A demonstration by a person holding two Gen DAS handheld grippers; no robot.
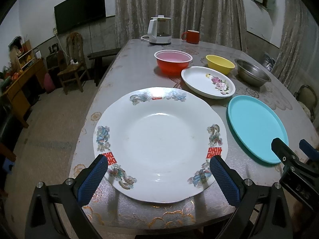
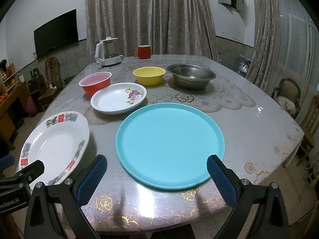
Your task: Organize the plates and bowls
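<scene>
A large white plate with dragon and red-character prints (image 1: 159,143) (image 2: 53,145) lies at the table's near left. My left gripper (image 1: 158,177) hovers open over its near rim, holding nothing. To the right lies a turquoise round plate (image 2: 169,145) (image 1: 257,127); my right gripper (image 2: 156,176) stands open above its near edge, holding nothing. Farther back are a white flower-print plate (image 2: 118,98) (image 1: 207,81), a red bowl (image 2: 95,83) (image 1: 172,60), a yellow bowl (image 2: 149,75) (image 1: 220,63) and a steel bowl (image 2: 191,75) (image 1: 252,71).
A white kettle (image 2: 107,54) and a red mug (image 2: 143,51) stand at the table's far edge. The patterned tablecloth (image 2: 249,131) is bare at the right. Chairs (image 1: 72,63) and a shelf stand on the floor to the left; another chair (image 2: 287,95) is at the right.
</scene>
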